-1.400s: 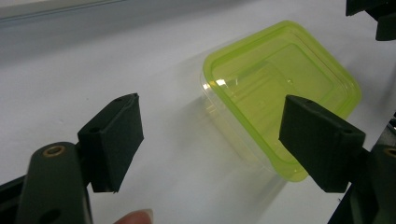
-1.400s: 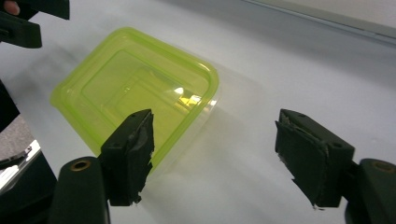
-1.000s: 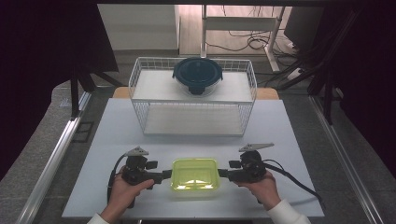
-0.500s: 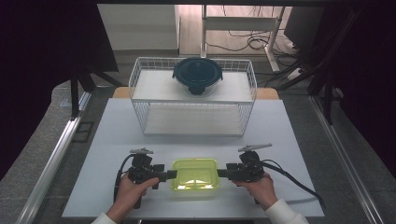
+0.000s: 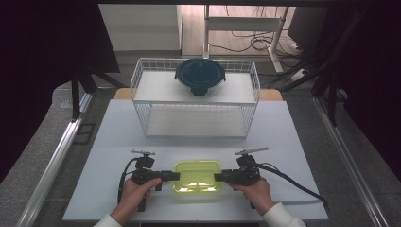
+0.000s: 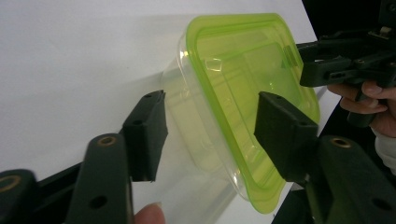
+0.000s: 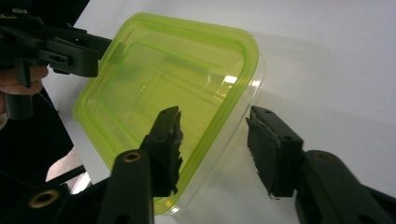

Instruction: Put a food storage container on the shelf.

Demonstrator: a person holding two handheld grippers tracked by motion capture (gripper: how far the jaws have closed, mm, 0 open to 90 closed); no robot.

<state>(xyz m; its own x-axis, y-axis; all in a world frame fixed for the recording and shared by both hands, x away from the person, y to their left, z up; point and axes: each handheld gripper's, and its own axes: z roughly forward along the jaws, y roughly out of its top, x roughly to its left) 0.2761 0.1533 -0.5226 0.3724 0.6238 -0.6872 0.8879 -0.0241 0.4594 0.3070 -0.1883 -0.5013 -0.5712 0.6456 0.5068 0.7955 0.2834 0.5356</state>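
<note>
Green-lidded container (image 5: 197, 176) at table's near edge, 6 o'clock from wire basket (image 5: 196, 100), long axis 9-to-3. Left gripper (image 5: 174, 176) at its 9 o'clock end, right gripper (image 5: 220, 177) at 3 o'clock, equally near. Jaws of both spread wide, straddling short rims, gripping nothing yet.

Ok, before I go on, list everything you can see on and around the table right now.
container: 1, clear with green lid, near table edge, between both grippers
round lidded bowl: 1, dark blue lid, on top of wire rack
wire rack: 1, white, far half of table
table: 1, white
left gripper: 1, black, jaws open astride the container's left end
right gripper: 1, black, jaws open astride its right end
</note>
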